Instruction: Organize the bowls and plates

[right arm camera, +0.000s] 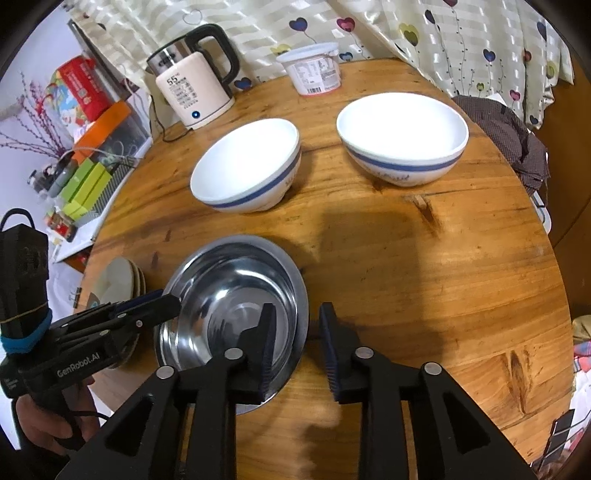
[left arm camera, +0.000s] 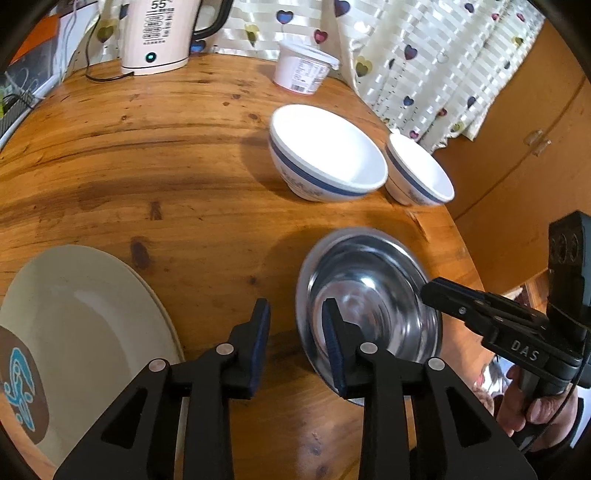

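Note:
A steel bowl (left arm camera: 373,295) (right arm camera: 236,306) sits on the round wooden table (left arm camera: 166,166) (right arm camera: 424,266). My left gripper (left arm camera: 295,345) is open, its jaws straddling the bowl's left rim. My right gripper (right arm camera: 297,350) is open, its jaws straddling the bowl's right rim. Each gripper shows in the other's view: the right one (left arm camera: 439,291), the left one (right arm camera: 166,301). Two white bowls with a blue band (left arm camera: 325,151) (left arm camera: 419,173) (right arm camera: 247,166) (right arm camera: 402,136) stand farther back. Cream plates (left arm camera: 85,332) (right arm camera: 118,278) lie stacked at the left.
A cream kettle (left arm camera: 162,33) (right arm camera: 195,88) and a white lidded tub (left arm camera: 304,66) (right arm camera: 314,68) stand at the table's far edge. A curtain with hearts (left arm camera: 424,55) hangs behind. Boxes and clutter (right arm camera: 85,147) lie left of the table; dark cloth (right arm camera: 517,136) lies on the right.

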Demonstrator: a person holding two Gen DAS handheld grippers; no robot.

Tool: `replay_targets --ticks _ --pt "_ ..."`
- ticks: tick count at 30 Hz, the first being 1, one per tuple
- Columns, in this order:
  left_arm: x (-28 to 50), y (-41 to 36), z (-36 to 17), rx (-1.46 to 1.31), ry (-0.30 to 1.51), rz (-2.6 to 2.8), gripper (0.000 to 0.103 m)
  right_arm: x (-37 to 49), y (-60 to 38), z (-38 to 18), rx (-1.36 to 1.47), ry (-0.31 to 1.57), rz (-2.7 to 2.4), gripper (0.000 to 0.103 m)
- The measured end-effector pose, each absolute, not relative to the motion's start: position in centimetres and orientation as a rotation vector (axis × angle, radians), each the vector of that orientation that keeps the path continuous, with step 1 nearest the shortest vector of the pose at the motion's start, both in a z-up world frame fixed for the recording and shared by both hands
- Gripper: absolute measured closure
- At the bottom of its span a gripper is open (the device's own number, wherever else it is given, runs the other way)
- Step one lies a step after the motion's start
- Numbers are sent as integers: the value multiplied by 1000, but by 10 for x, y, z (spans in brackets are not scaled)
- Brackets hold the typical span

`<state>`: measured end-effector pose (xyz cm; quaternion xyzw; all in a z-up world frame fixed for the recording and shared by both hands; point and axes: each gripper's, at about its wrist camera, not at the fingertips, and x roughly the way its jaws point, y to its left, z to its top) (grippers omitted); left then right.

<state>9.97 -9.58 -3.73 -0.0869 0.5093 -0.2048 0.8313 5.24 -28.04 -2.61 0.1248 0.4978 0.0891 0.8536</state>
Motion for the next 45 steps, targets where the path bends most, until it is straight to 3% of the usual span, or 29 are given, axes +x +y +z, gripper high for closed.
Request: replay_targets --ticks 21,45 --pt "165 -112 -5 -227 1012 -393 73 123 -288 0 347 964 215 78" --pt "203 -122 -30 -275 1060 -362 73 171 -287 -25 385 1011 259 82"
